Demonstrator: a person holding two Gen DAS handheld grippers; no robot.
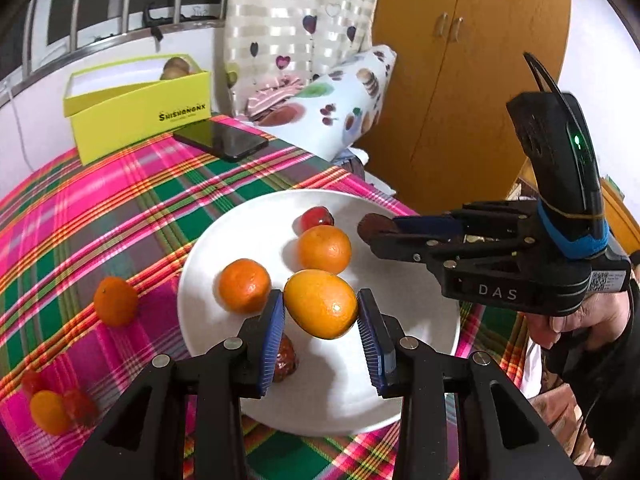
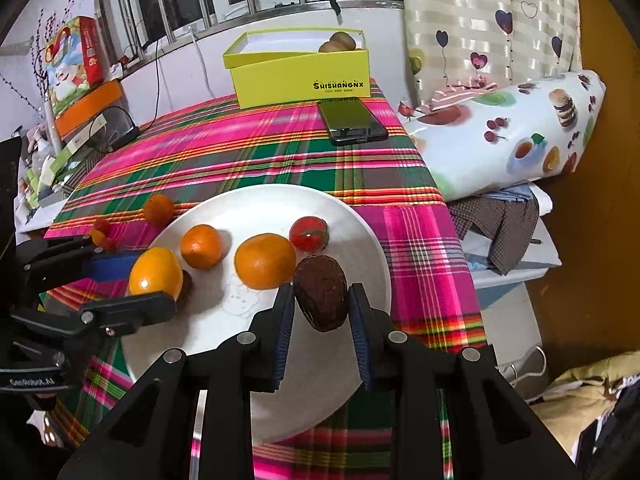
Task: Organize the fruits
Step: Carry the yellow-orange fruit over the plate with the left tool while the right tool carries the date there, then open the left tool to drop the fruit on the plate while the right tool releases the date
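A white plate [image 1: 224,240] [image 2: 240,208] sits on the plaid cloth. My left gripper [image 1: 322,314] is shut on a yellow-orange fruit [image 1: 321,303] [image 2: 156,272] and holds it over the plate. My right gripper [image 2: 320,306] is shut on a dark brown fruit [image 2: 321,297] above the plate's right side; it also shows in the left wrist view [image 1: 370,227]. On the plate lie two oranges [image 1: 245,286] [image 1: 325,249], a small red fruit [image 1: 317,218] [image 2: 309,233] and a dark red date [image 1: 285,358], partly hidden by my left finger.
An orange [image 1: 116,301] and a cluster of small fruits [image 1: 56,406] lie on the cloth left of the plate. A yellow box [image 1: 138,110] [image 2: 300,72] with brownish fruit inside stands at the far end, a black phone [image 1: 220,139] [image 2: 352,122] beside it. A wooden wardrobe [image 1: 472,72] stands right.
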